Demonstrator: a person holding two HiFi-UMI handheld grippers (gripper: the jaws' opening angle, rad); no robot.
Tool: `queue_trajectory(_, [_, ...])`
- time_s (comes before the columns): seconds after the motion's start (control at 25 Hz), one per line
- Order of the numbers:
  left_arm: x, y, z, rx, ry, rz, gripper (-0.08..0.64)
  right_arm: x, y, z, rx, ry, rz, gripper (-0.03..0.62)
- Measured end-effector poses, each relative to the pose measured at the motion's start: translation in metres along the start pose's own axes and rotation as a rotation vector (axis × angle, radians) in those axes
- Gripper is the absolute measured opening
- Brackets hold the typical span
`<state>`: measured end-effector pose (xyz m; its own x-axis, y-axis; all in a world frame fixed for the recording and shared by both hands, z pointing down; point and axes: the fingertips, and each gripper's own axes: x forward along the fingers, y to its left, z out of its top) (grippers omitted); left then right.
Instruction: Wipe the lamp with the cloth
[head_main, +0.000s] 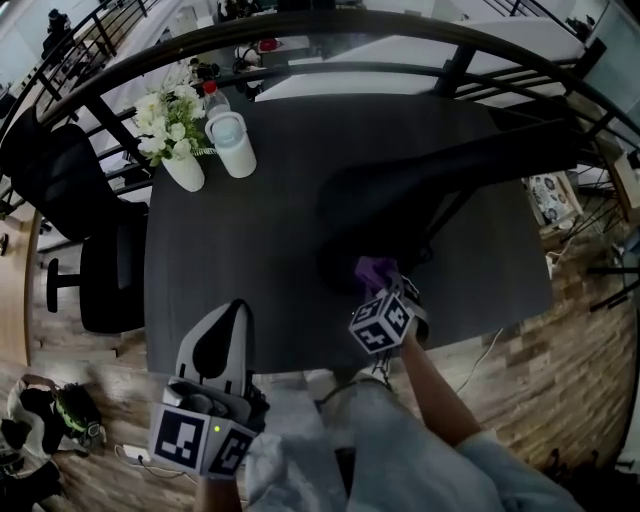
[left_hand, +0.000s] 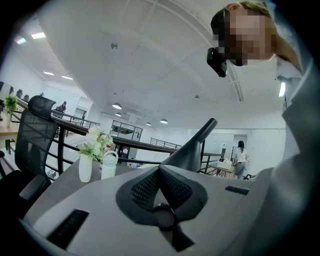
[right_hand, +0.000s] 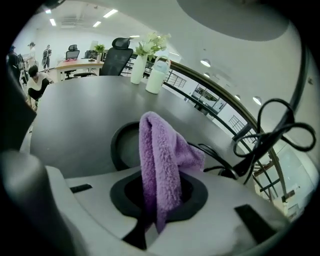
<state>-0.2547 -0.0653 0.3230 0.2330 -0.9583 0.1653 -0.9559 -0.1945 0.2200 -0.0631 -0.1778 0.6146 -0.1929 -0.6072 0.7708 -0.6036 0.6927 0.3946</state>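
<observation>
A black desk lamp (head_main: 430, 185) stands on the dark table (head_main: 240, 250), its arm and head reaching to the right over the top. Its round base (right_hand: 125, 145) lies just beyond my right gripper (head_main: 386, 292), and its head (right_hand: 235, 20) hangs above. That gripper (right_hand: 160, 187) is shut on a purple fleecy cloth (right_hand: 160, 160), which stands up folded from the jaws; the cloth (head_main: 374, 270) touches or nears the base. My left gripper (head_main: 232, 312) is shut with nothing in it, at the table's front edge. In its own view the left gripper (left_hand: 160, 172) faces the lamp (left_hand: 195, 147).
A white vase of flowers (head_main: 180, 150) and a white bottle (head_main: 232, 140) stand at the table's far left corner. The lamp's black cable (right_hand: 275, 125) loops at the right. An office chair (head_main: 95, 250) is left of the table; a railing (head_main: 300, 40) runs behind.
</observation>
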Motion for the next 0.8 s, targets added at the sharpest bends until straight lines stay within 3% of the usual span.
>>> queue_trajectory(0.44, [-0.023, 0.024, -0.009, -0.025, 0.022, 0.057, 0.006, 0.033, 0.015, 0.050, -0.105, -0.039, 0.010, 0.049])
queue_trajectory(0.8, [-0.029, 0.033, -0.008, -0.009, 0.013, 0.075, 0.006, 0.028, 0.075, 0.083, -0.315, -0.158, 0.107, 0.049])
